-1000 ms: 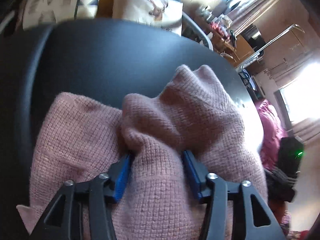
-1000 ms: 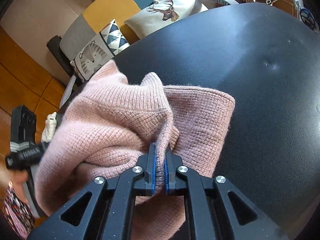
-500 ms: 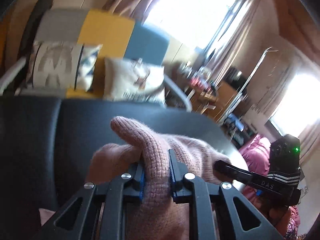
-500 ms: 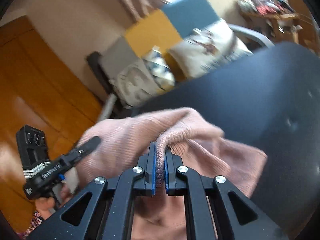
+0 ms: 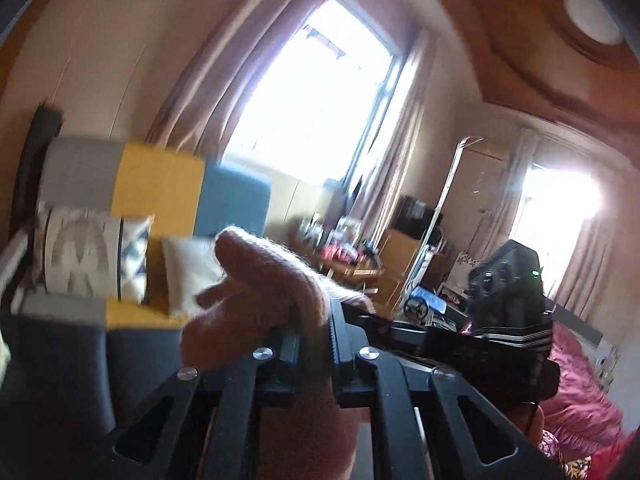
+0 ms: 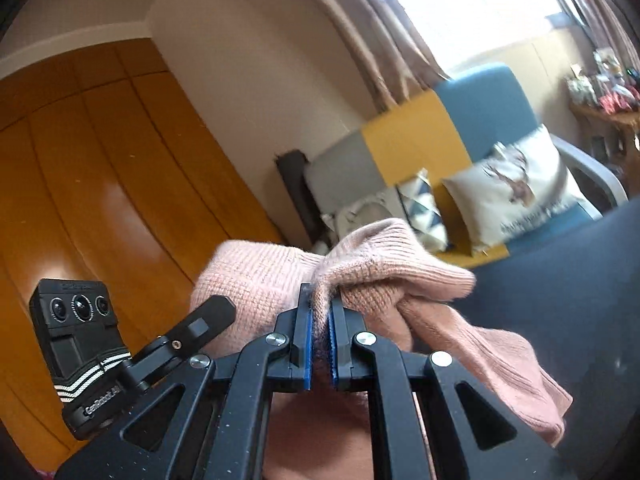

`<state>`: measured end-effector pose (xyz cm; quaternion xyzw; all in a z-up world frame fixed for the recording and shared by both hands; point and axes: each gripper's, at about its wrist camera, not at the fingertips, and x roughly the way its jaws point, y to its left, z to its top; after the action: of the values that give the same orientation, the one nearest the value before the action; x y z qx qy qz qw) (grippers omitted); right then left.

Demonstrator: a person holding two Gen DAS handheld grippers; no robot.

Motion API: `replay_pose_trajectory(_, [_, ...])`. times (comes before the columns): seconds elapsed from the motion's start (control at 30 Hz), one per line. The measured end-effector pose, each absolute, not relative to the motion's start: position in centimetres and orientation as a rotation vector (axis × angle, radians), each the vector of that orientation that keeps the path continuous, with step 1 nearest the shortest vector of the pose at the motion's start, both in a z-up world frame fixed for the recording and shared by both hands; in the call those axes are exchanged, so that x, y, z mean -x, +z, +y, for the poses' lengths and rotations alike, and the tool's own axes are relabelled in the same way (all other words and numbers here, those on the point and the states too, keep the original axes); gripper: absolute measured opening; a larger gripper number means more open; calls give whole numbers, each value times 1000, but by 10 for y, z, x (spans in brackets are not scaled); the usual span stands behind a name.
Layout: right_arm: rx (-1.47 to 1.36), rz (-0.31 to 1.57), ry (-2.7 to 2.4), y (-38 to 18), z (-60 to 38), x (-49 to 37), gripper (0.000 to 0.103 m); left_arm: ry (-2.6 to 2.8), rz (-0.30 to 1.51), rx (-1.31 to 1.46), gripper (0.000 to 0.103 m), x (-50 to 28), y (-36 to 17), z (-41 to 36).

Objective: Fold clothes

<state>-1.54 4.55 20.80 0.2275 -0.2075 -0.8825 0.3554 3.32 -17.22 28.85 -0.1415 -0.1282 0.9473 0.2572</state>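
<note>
both jaws clamped tight on pink sweater (image 6: 260, 276), lifted.

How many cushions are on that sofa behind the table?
2. A patterned cushion with triangles sits in front of the grey and yellow back; a white cushion with a deer print sits in front of the blue part. Others may be hidden.

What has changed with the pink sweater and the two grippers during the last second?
Both grippers have lifted the pink sweater up off the dark surface; both cameras now tilt up toward the room and window. The left gripper, whose jaws stood wide around a bunch of knit a second ago, has closed on it. The right gripper stays clamped on its fold as before.
</note>
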Motion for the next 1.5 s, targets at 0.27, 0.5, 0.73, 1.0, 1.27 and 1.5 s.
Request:
replay_pose_trajectory(0.27, [-387, -468, -2245, 268, 28, -18, 6, 2591, -199, 161, 10, -76, 350, -161])
replay_pose_trajectory(0.5, [-249, -418, -2224, 310, 16, -43, 6, 2613, -168, 48, 10, -100, 388, -168])
replay_pose_trajectory(0.73, [-50, -344, -2185, 358, 11, -81, 6, 2646, -54, -122, 10, -154, 442, -165])
replay_pose_trajectory(1.0, [71, -356, -2135, 369, 14, -106, 6, 2710, 57, -246, 10, -193, 456, -152])
replay_pose_trajectory(1.27, [-195, -396, -2214, 315, -20, -28, 6, 2830, -60, -56, 9, -109, 399, -181])
replay_pose_trajectory(1.5, [-653, -314, -2429, 191, -73, 106, 9, 2943, -248, 538, 11, 42, 259, -229])
